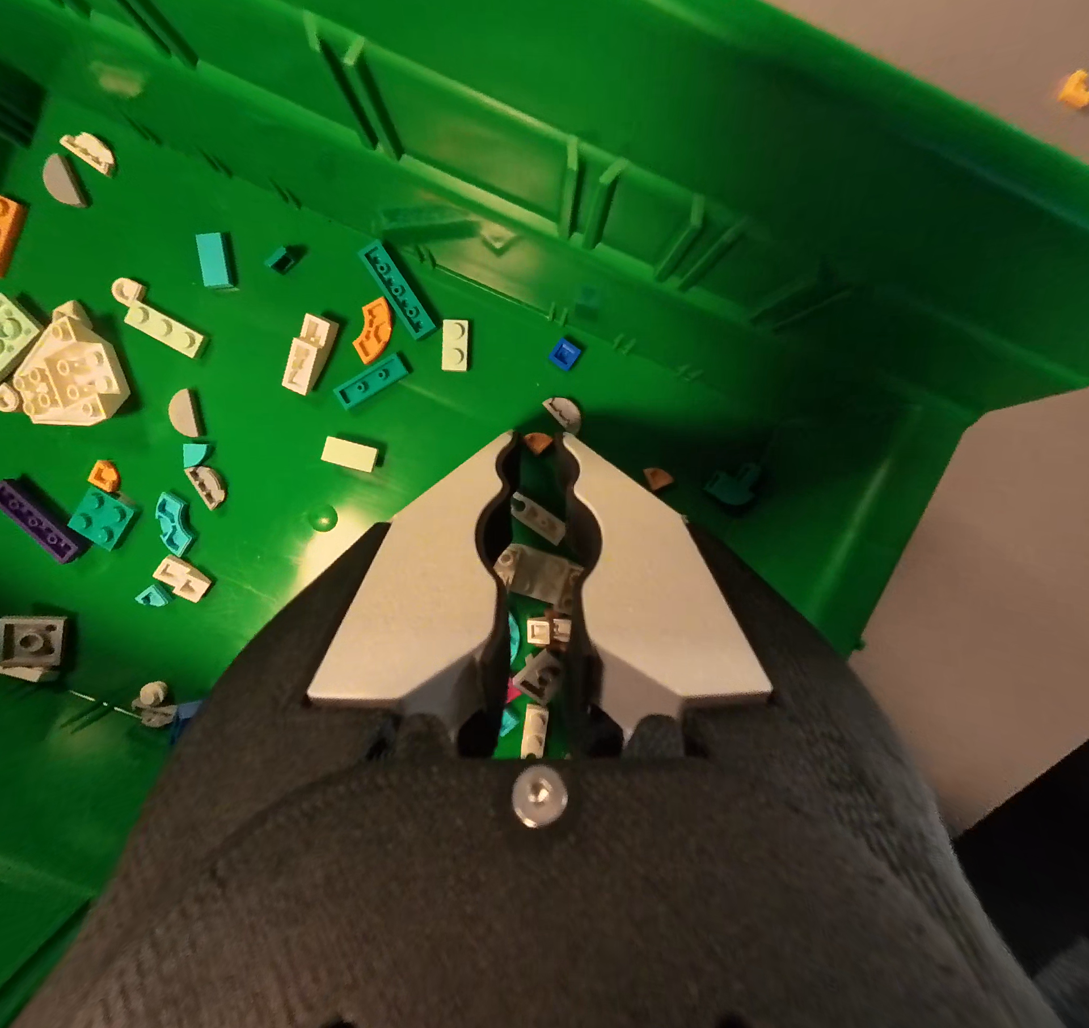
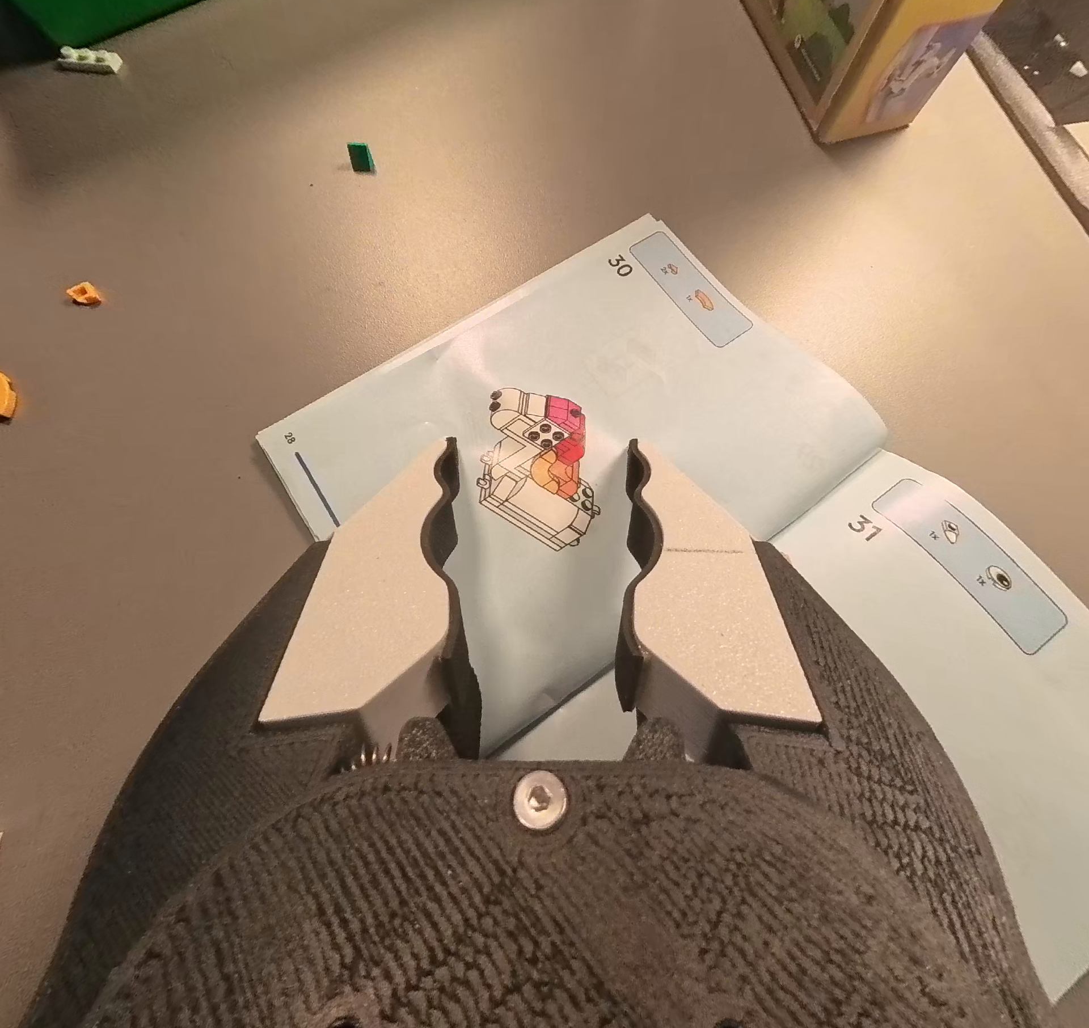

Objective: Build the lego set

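Left wrist view. The left gripper (image 1: 537, 440) hangs over the green tray (image 1: 648, 216), its fingers drawn nearly together with only a narrow slit between the tips. A small orange wedge piece (image 1: 537, 443) sits exactly at that slit; whether the tips pinch it or merely frame it from above cannot be told. Left of the fingers lie the loose bricks: a white stud-covered sub-assembly (image 1: 71, 372), an orange curved tile (image 1: 373, 331), a teal long plate (image 1: 399, 288) and a cream tile (image 1: 350, 453). Just ahead of the tips rests a grey half-round tile (image 1: 563, 412); to their right, a second orange wedge (image 1: 657, 477) lies near the tray corner.

Right wrist view. The right gripper (image 2: 539, 452) hovers with fingers spread wide and nothing between them, over the open instruction booklet (image 2: 677, 410) on the grey table (image 2: 412, 116). Far left of the fingers lie an orange piece (image 2: 84, 293) and a dark green tile (image 2: 360, 157); ahead and to the right stands the set's box (image 2: 866, 33).

Judgement. The step in hand appears to be picking the small orange part the open page calls for. Done well, the tips would straddle the wedge squarely, close on its flat sides rather than its slope, and lift straight up clear of the half-round tile, since so small a piece may squirt sideways.
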A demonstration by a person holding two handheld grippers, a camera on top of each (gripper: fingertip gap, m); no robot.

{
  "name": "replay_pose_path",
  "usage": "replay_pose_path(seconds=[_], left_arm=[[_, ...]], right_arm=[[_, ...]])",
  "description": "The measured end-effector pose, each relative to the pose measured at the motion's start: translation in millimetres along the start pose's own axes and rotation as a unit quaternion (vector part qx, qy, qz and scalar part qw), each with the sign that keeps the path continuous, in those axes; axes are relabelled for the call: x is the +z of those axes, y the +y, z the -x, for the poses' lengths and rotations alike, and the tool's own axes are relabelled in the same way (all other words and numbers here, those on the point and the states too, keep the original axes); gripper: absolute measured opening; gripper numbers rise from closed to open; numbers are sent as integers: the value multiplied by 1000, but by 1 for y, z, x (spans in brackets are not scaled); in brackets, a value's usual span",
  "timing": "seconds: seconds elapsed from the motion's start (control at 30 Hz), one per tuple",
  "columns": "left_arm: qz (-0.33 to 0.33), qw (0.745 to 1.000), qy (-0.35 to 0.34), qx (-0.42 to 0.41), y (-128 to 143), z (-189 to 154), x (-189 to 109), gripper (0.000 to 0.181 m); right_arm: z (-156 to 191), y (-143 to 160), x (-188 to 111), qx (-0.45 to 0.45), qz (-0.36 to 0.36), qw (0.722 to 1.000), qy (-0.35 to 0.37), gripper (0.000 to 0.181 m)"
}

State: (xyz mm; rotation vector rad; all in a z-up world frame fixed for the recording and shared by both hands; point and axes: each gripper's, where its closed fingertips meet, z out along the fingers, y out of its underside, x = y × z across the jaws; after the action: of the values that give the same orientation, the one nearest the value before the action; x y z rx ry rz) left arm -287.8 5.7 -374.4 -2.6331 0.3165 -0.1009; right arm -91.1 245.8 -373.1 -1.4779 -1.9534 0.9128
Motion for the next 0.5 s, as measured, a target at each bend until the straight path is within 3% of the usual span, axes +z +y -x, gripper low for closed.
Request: replay_pose_path(seconds=[0.17,0.27,0.4,0.5], left_arm=[[-5,1000,-11,11,0,1,-1,9],[-35,997,-66,-2,-10,12,-9,9],[-161,972,-170,-34,-50,16,-61,9],[-251,961,-116,-29,-87,-39,-99,9]], right_arm=[[0,0,0,0,0,1000,0,56],[0,0,0,0,0,1000,0,56],[0,0,0,-1,0,1000,1,56],[0,0,0,-3,-1,1000,3,56]])
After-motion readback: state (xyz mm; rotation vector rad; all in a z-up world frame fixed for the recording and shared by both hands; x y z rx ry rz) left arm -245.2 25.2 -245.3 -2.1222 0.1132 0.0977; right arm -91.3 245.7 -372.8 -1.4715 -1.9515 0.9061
